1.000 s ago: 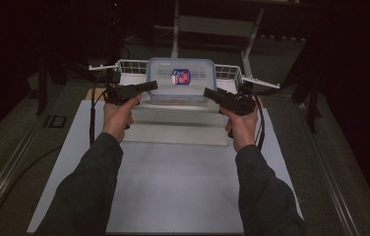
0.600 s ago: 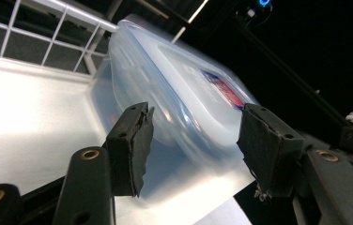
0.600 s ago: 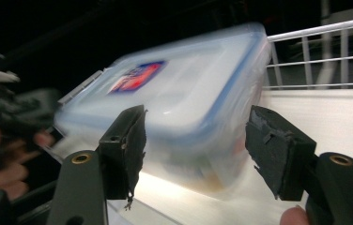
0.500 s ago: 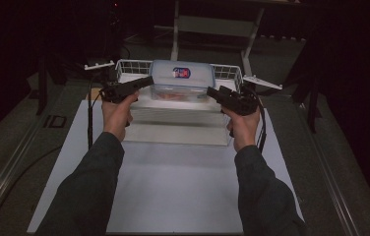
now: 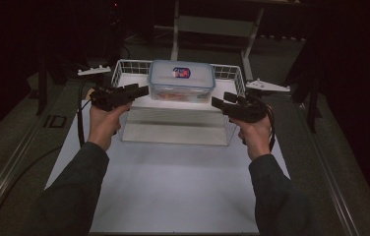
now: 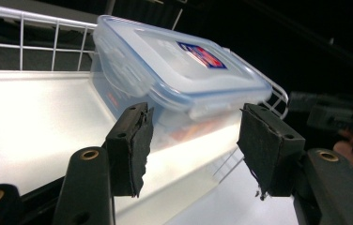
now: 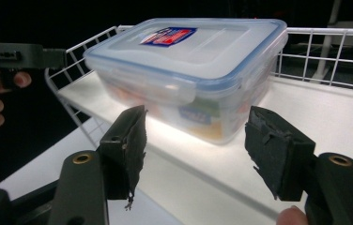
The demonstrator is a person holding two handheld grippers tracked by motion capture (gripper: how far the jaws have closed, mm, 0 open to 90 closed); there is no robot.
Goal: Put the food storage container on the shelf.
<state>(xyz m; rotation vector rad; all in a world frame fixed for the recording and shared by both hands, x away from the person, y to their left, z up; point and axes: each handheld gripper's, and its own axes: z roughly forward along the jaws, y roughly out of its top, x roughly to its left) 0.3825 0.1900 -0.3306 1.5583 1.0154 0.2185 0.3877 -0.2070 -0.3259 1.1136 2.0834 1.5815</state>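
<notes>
box: clear plastic box [image 5: 181, 81] with a blue-rimmed lid and red-blue sticker, sitting in the white wire basket [image 5: 124, 69] on the desk [image 5: 173, 187]
left tool [image 5: 143, 90]: just left of the box, jaws apart, gripping nothing, just been closing a bit
right tool [image 5: 217, 103]: just right of the box, jaws apart, nothing gripped, just been opening

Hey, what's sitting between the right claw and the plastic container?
Nothing. In the right gripper view, the open right claw faces the plastic container across a bare strip of white shelf; its pads touch nothing.
</notes>
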